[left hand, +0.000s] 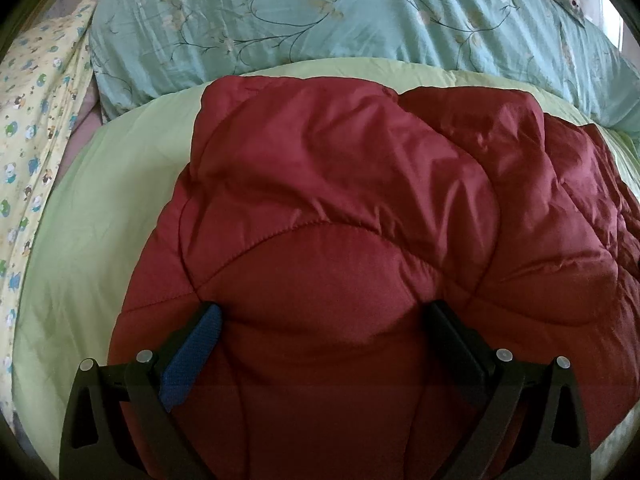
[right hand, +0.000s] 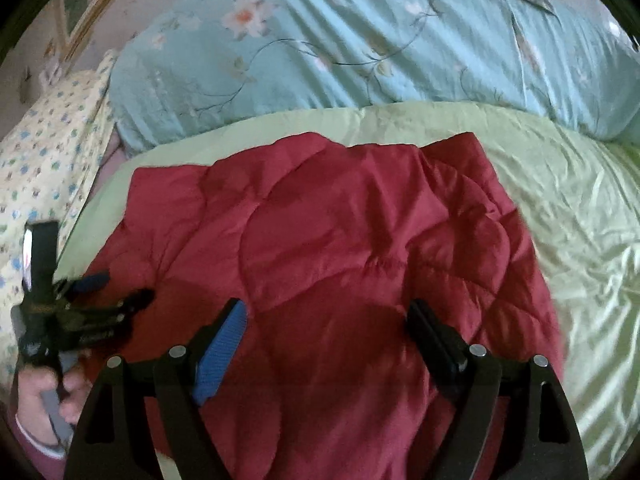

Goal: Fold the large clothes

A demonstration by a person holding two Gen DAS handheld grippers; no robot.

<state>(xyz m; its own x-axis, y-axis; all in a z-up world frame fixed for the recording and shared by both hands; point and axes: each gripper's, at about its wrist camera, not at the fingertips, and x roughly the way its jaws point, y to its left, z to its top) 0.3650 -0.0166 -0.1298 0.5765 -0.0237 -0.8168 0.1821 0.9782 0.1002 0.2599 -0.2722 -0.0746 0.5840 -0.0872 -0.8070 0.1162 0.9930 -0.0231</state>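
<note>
My left gripper (left hand: 320, 320) hangs with its jaws spread wide over the red quilted jacket (left hand: 360, 220), gripping nothing. My right gripper (right hand: 326, 320) is likewise spread and empty above the same jacket, which lies folded on the pale green sheet (right hand: 560, 208). A blue floral duvet (left hand: 360, 20) sits at twelve o'clock (no readable labels anywhere).

Pale green sheet (left hand: 100, 216) covers the bed in front of me. Rolled teal floral duvet (left hand: 320, 20) lies along its far edge, touching it. Yellow cartoon-print cloth (left hand: 36, 120) bunched at far left beside the duvet. Gold picture frame (right hand: 100, 4) on the pink wall (right hand: 132, 12), upper left.
</note>
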